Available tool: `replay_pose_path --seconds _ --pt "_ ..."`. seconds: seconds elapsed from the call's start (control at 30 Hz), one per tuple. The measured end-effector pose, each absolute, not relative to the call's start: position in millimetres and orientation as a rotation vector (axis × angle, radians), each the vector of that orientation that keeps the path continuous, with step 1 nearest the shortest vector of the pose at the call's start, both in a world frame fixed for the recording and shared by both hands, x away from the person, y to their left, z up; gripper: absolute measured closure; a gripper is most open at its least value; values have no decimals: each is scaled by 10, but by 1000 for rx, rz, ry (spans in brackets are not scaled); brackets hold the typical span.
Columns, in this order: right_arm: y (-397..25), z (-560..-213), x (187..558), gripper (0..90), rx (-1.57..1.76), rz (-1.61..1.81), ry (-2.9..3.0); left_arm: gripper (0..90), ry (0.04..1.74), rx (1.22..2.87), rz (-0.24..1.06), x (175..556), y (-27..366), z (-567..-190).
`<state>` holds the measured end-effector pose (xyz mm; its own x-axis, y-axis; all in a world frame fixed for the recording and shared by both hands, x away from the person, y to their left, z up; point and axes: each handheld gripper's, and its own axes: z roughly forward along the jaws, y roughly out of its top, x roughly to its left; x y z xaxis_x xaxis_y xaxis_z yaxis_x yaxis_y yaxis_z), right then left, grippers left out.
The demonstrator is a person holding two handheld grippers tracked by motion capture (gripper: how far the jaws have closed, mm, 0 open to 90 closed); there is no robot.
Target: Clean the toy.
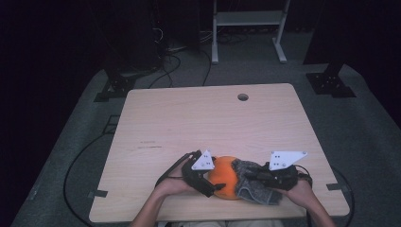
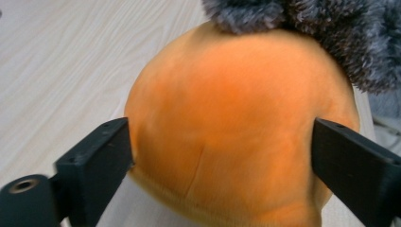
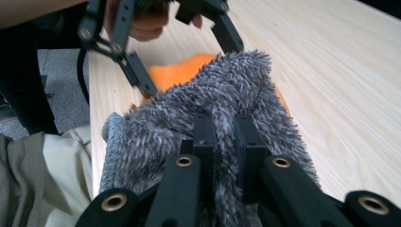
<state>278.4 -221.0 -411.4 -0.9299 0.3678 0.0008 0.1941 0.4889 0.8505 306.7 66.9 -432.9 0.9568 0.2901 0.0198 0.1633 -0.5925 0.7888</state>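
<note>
A round orange plush cushion (image 1: 222,177) lies near the table's front edge, with a grey fuzzy cloth (image 1: 253,187) draped over its right side. My left gripper (image 1: 215,177) comes in from the left. Its jaws straddle the cushion (image 2: 227,94) and press into both of its sides, as the left gripper (image 2: 222,146) view shows from close up, with the grey cloth (image 2: 321,28) at the top. My right gripper (image 3: 225,125) is shut on a fold of the grey cloth (image 3: 227,85), and beyond it sit the orange cushion (image 3: 179,71) and the left gripper (image 3: 189,66).
The light wooden table (image 1: 208,118) has a round cable hole (image 1: 242,97) near its far edge. On the floor behind stand a white frame (image 1: 248,19), black stand bases (image 1: 328,82) and cables. The person's beige trousers (image 3: 47,165) are at the front edge.
</note>
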Motion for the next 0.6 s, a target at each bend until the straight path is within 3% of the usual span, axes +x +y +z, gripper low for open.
replay_pose_path --seconds 0.13,0.33,0.6 --pt "-2249 -4102 2767 810 514 1463 2559 82 387 2243 100 3105 663 -4368" --pt "-1921 -3992 2749 810 415 1453 2620 184 281 2253 198 2986 618 -4339" --pt "-1816 -3975 3179 812 537 1466 2632 206 264 2256 216 2979 632 -4357"
